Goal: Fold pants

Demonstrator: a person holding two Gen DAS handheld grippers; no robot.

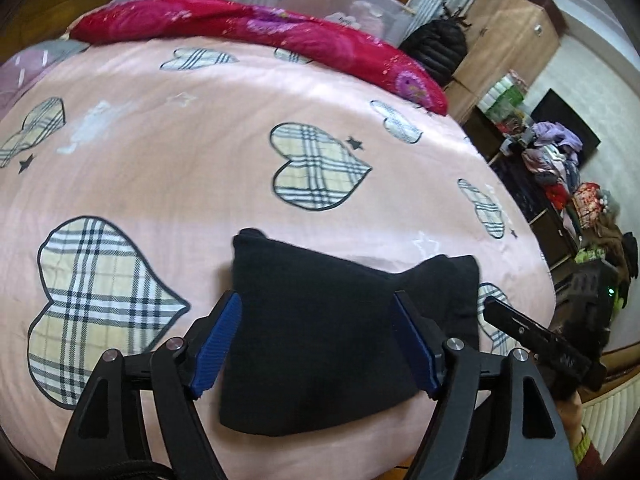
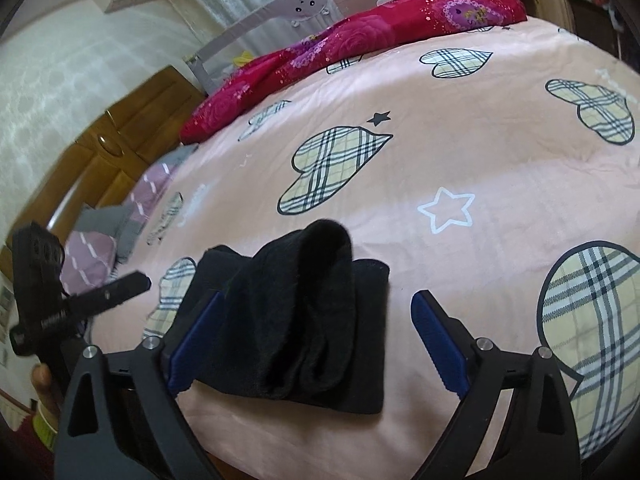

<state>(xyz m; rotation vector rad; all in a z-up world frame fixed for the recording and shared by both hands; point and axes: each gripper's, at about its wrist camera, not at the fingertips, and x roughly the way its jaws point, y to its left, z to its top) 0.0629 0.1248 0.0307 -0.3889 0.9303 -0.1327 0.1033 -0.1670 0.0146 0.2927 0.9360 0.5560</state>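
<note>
We see the pink cotton bedsheet printed with plaid hearts and stars (image 1: 168, 128) filling most of both views. It serves as the flat work surface. Along the upper edge lies a crimson floral quilt (image 1: 248, 28), pushed back, we judge, to leave room. Behind it, in the upper middle of the right wrist view, stands a grey mesh bed rail (image 2: 304, 4) with a small cloud label in script that seems to read "Baby", though it is too small to be sure.

The black fleece pants (image 1: 320, 344) sit in the lower centre of both views, near the bed's front edge, as a compact folded bundle with a rolled layer on top. We judge the fold to be finished or nearly so.

Our left gripper (image 1: 316, 346) hangs above the bundle with its blue pads spread wide and holding nothing. Our right gripper (image 2: 316, 344) is likewise spread wide and empty, one pad over the bundle's edge and the other over bare sheet. Each tool appears at the side of the other's view; its printed lettering is unreadable.
</note>
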